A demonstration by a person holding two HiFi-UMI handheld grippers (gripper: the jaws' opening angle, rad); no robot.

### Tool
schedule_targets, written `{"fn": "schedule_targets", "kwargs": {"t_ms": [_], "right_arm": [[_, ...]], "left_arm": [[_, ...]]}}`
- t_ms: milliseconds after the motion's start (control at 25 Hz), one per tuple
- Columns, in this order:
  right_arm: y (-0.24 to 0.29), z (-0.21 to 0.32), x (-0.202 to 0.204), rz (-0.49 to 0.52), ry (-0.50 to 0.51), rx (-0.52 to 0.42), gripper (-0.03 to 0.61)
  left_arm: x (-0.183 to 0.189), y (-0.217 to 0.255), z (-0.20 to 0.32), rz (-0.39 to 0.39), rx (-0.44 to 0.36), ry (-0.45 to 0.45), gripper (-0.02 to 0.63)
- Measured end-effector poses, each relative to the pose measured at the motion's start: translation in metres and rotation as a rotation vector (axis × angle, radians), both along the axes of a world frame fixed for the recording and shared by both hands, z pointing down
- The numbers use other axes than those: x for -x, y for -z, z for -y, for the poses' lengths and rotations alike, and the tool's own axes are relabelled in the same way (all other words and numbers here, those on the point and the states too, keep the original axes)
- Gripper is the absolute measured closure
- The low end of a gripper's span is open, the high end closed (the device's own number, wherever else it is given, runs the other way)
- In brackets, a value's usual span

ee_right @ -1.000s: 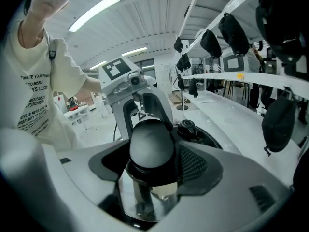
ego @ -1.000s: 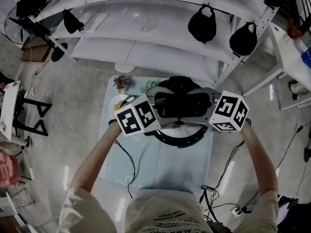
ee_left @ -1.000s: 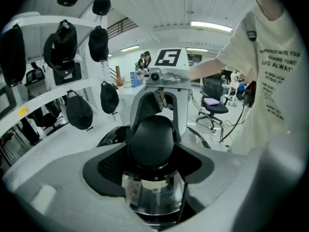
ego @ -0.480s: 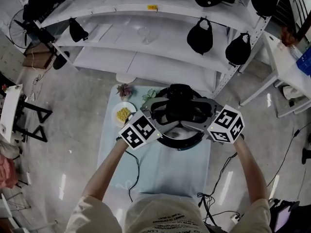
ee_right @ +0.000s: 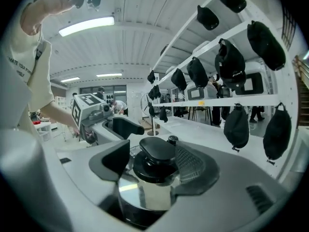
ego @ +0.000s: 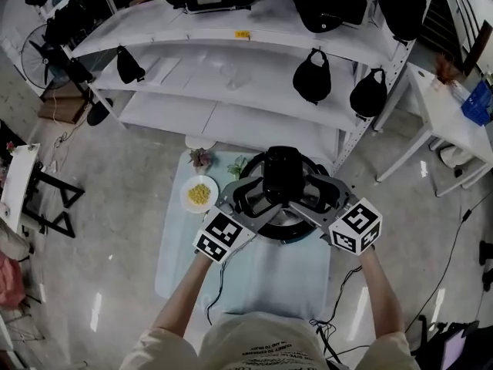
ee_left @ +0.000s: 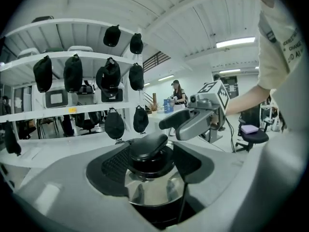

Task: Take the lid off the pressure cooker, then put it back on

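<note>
The steel pressure cooker lid [ego: 271, 203] with its black top handle [ego: 283, 169] hangs over the cooker pot [ego: 286, 235], whose dark rim shows just below it. My left gripper [ego: 260, 193] and right gripper [ego: 306, 194] reach in from either side, each shut on the lid at the handle. In the left gripper view the handle [ee_left: 150, 146] sits between my left gripper's [ee_left: 152, 164] black pads above the shiny lid dome [ee_left: 153, 191], with the right gripper [ee_left: 200, 114] beyond. The right gripper view mirrors this: handle [ee_right: 157, 150] and dome [ee_right: 144, 193] between the right gripper's jaws [ee_right: 153, 164].
The pot stands on a pale blue table [ego: 250, 280] with a white plate of yellow food [ego: 199, 194], a small potted plant [ego: 202, 159] and a cable [ego: 219, 284]. Behind the table stands a white shelf rack [ego: 231, 75] hung with black caps [ego: 312, 77].
The lid and both grippers have sunk away from the head camera toward the pot. The plate at the left has come out from behind the left gripper.
</note>
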State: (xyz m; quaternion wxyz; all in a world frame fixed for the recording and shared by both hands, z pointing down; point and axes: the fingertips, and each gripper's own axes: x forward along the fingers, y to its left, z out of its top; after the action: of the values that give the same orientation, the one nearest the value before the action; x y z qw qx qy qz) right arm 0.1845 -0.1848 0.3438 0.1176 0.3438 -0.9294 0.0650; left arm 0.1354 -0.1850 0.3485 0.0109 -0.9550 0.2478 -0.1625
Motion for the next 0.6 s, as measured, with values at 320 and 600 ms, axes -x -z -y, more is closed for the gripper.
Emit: {"fn": "schedule_targets", "kwargs": {"t_ms": [320, 600], "right_arm": [[0.02, -0.033, -0.001, 0.112, -0.096, -0.05, 0.397], [0.029, -0.058, 0.003, 0.128, -0.134, -0.087, 0.493]], "left_arm": [[0.016, 0.011, -0.033, -0.049, -0.021, 0.085, 0.389], [0.03, 0.022, -0.053, -0.068, -0.055, 0.139, 0.499]]}}
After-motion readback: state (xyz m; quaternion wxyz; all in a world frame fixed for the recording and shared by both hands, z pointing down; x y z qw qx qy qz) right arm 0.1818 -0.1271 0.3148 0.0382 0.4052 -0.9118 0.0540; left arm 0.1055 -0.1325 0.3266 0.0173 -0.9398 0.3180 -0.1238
